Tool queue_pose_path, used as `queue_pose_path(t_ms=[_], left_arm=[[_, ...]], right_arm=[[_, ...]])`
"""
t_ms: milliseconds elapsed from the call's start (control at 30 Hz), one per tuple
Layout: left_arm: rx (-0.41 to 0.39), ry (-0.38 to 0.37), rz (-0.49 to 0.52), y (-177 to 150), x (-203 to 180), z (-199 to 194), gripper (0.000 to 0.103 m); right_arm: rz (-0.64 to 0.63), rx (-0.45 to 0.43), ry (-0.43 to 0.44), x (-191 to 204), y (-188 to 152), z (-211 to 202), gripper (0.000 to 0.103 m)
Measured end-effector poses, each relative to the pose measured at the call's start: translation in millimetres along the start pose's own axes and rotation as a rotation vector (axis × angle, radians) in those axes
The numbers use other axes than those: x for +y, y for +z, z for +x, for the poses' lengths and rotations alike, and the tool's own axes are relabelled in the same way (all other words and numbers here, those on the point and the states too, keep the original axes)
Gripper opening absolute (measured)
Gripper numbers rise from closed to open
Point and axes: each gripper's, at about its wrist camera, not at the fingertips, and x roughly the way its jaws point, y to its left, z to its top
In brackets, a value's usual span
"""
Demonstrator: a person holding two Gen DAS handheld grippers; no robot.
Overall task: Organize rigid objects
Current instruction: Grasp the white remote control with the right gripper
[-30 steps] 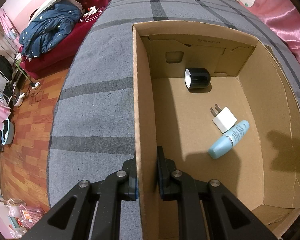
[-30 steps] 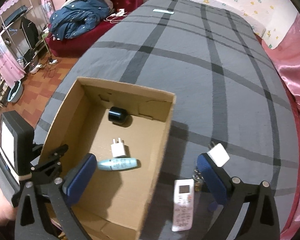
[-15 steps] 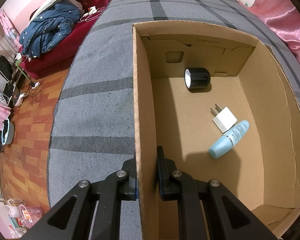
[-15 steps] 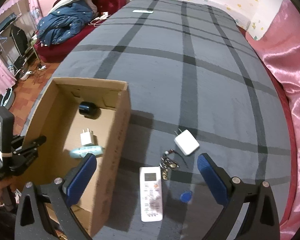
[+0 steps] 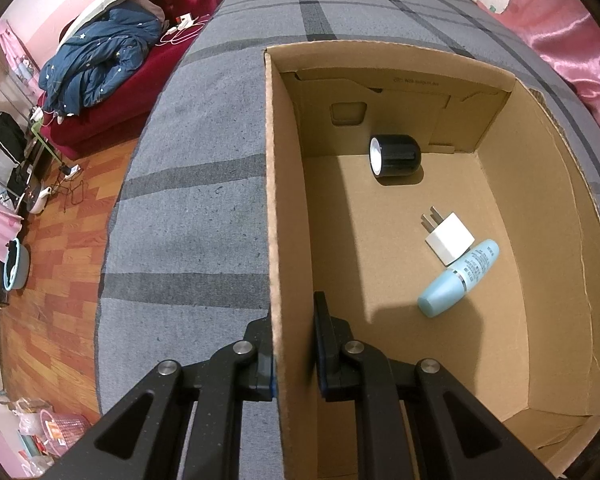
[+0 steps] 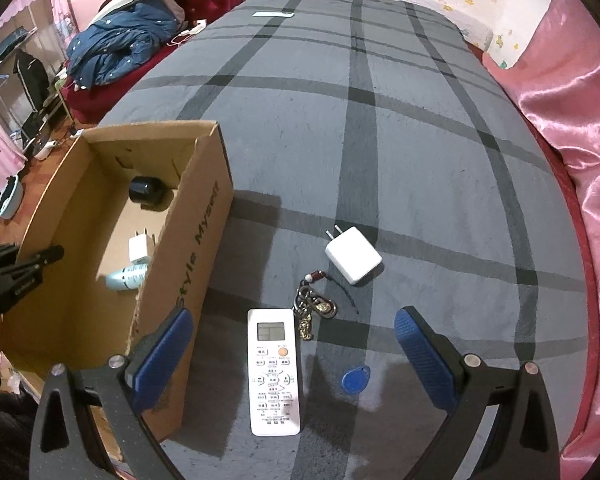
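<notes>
My left gripper [image 5: 294,344] is shut on the near left wall of the cardboard box [image 5: 270,200], one finger on each side of it. Inside the box lie a black cylinder [image 5: 396,156], a small white plug [image 5: 448,240] and a pale blue bottle [image 5: 460,276]. My right gripper [image 6: 292,356] stands open above the grey bed cover, right of the cardboard box [image 6: 196,240]. Between and ahead of its fingers lie a white remote control [image 6: 274,372], a bunch of keys [image 6: 314,308], a blue key fob [image 6: 356,378] and a larger white charger [image 6: 354,254].
The grey striped bed cover [image 6: 380,120] stretches far ahead. A pink satin quilt [image 6: 572,120] borders it on the right. A red sofa with a blue jacket [image 5: 96,68] stands left of the bed, above a wooden floor. A pale strip [image 6: 274,14] lies at the bed's far end.
My right gripper has moved right, off the box and over the remote, keys, fob and charger, and sunk a little. My left gripper kept its hold on the box wall.
</notes>
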Motion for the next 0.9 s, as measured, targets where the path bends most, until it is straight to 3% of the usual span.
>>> queue_pose_path(t_ms=[900], left_arm=[[0.001, -0.003, -0.003, 1, 1, 0, 0.014]], right_arm=[[-0.081, 0.141, 0.012, 7, -62, 90, 0.102]])
